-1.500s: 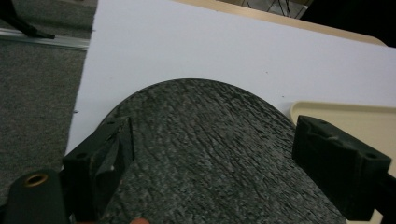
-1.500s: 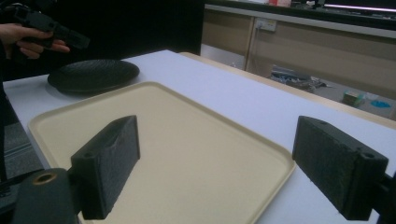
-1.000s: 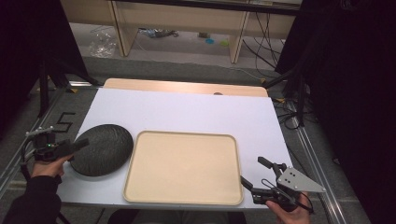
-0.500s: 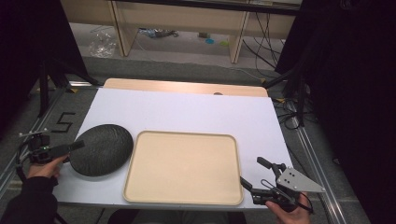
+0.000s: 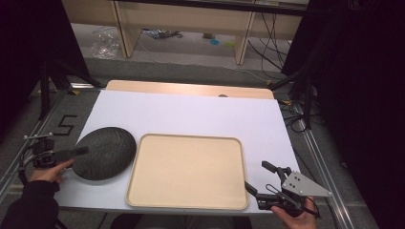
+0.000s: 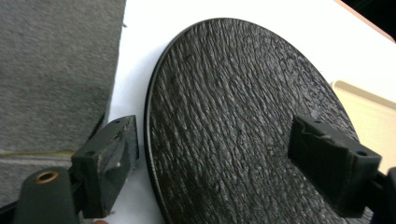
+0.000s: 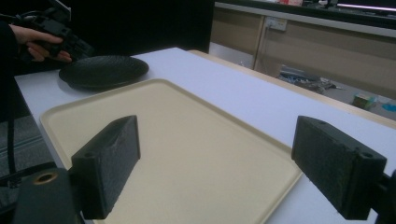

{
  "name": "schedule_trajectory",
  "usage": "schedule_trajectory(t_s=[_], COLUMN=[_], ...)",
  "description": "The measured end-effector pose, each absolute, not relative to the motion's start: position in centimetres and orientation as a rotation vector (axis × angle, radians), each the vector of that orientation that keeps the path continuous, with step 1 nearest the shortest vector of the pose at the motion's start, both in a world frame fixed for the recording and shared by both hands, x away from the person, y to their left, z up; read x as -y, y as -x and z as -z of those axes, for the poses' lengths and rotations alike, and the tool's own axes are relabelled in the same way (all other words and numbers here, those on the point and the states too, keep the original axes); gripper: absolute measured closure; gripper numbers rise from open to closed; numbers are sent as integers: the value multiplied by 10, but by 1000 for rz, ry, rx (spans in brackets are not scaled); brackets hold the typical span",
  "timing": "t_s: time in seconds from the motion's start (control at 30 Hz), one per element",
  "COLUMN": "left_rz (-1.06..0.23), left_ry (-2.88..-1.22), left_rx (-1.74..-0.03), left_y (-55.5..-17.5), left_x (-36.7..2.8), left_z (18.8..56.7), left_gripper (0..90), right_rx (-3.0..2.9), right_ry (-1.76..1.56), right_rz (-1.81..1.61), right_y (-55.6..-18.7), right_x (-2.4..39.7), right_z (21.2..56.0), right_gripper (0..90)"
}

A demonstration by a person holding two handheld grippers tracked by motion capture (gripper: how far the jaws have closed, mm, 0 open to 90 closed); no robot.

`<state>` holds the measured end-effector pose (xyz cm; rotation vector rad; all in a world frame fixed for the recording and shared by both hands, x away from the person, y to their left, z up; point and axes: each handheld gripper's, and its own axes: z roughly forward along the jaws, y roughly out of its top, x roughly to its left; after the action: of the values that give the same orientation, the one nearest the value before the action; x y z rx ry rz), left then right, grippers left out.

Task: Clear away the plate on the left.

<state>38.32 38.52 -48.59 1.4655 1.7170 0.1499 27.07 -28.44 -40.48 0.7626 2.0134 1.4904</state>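
One black plate (image 5: 104, 152) beside tray (image 5: 187, 171)

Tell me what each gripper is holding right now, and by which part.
Nothing is held. The left gripper is open, its jaws astride the black plate's near edge; the right gripper is open beside the tray.

No readable text, label, brand, number or sign stands on anything in these views.

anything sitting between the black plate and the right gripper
Yes, the beige tray. In the high view it lies empty between the black plate and the open right gripper, apart from the plate's edge.
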Motion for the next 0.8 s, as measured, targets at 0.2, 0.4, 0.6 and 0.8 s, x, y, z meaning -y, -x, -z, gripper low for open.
schedule_trajectory(t_s=[0.2,0.4,0.6,0.8], left_rz=[-112,-80,-87,-66], left_ry=[-1488,-1428,-1379,-1316], left_rx=[-1721,-1771,-1827,-1849], left_y=[-385,-382,-380,-378], left_x=[-383,-390,-393,-398], left_z=[492,493,495,498], left_gripper=[239,371,526,676], right_rx=[-2018,-2029,-2037,-2049], right_ry=[-758,-764,-747,-738], right_rz=[-1492,-1487,-1482,-1480], right_y=[-271,-270,-270,-270], right_x=[284,283,282,280], right_z=[405,405,405,405], right_gripper=[164,164,165,168])
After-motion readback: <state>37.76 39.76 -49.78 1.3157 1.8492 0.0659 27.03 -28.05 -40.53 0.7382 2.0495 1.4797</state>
